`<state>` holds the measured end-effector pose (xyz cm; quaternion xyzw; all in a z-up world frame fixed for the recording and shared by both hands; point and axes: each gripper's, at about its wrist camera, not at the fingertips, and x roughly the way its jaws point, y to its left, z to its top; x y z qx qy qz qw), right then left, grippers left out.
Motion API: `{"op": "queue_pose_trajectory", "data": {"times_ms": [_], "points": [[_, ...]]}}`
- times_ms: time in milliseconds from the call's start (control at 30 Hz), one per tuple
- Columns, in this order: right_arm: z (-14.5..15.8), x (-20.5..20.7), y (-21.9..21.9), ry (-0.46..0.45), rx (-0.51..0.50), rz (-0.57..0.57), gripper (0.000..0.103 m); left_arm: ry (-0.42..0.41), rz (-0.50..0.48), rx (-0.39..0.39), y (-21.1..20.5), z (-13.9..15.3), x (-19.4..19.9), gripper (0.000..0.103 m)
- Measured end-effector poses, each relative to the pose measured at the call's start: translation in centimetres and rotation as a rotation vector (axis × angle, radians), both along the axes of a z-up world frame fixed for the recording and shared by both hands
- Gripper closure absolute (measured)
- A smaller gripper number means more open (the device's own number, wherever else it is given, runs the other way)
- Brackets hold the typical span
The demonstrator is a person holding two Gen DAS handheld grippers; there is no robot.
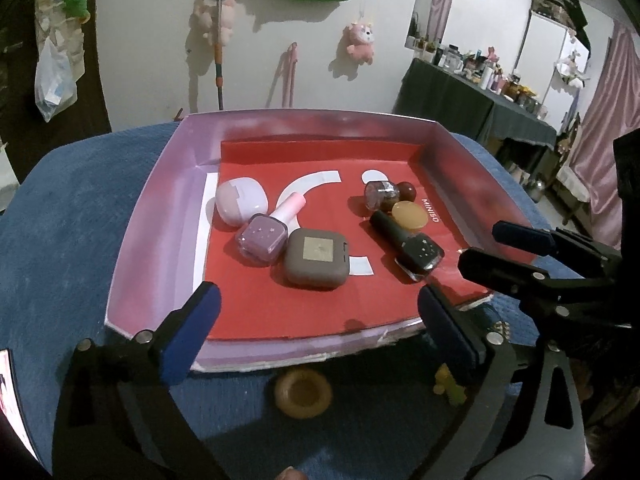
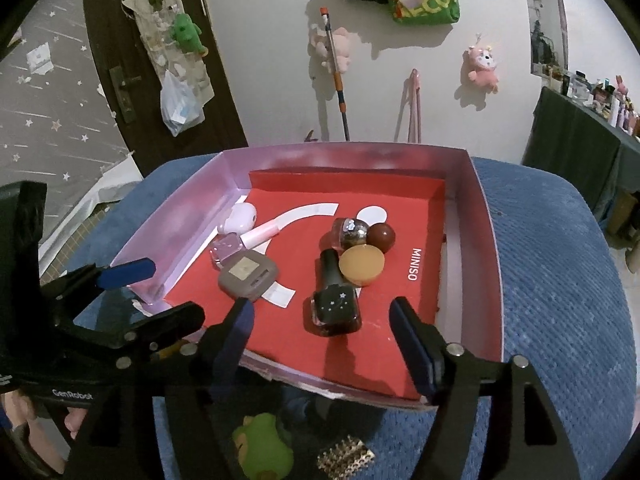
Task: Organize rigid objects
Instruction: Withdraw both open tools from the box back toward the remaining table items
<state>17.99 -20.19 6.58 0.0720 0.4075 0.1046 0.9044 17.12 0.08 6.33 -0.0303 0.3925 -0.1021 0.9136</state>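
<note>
Both grippers hang over the near edge of the box, nothing between their fingers. The left gripper stands wide open, the right gripper about half open. On the red floor, the brown case lies near-centre beside the purple bottle; the black bottle lies to the right, touching the orange disc.

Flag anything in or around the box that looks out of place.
Both nail polish bottles lie on their sides in the box: the purple one and the black one. Outside it, on the blue cloth, sit a brown ring, a green toy and a gold piece.
</note>
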Motion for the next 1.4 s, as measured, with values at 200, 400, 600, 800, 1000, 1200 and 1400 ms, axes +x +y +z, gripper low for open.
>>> {"op": "queue_pose_trajectory", "data": {"times_ms": [200,400,600,800,1000,1200,1400], "points": [[0.5,-1.2,-0.1,-0.017,0.016,0.000,0.020,-0.030,0.009,-0.005,0.2,0.5,-1.4,0.000],[1.1,-2.6,0.0,-0.048,0.012,-0.003,0.010,-0.041,0.011,-0.044,0.7,0.7,-2.8,0.000],[1.5,-4.0,0.3,-0.070,0.017,0.002,0.001,-0.060,0.014,-0.032,0.7,0.9,-4.1,0.000],[2.0,-5.8,1.0,-0.103,0.004,0.011,0.000,-0.072,0.016,-0.004,0.5,0.8,-5.5,0.000],[2.2,-7.6,0.8,-0.126,0.017,-0.005,0.000,-0.093,0.032,-0.036,1.2,0.8,-6.7,0.000],[2.0,-9.3,1.1,-0.141,0.011,-0.005,0.000,-0.125,0.053,-0.046,1.5,0.5,-8.0,0.000],[1.3,-10.7,1.4,-0.144,0.005,-0.006,0.000,-0.097,0.047,-0.060,1.7,-0.2,-8.5,0.000]]}}
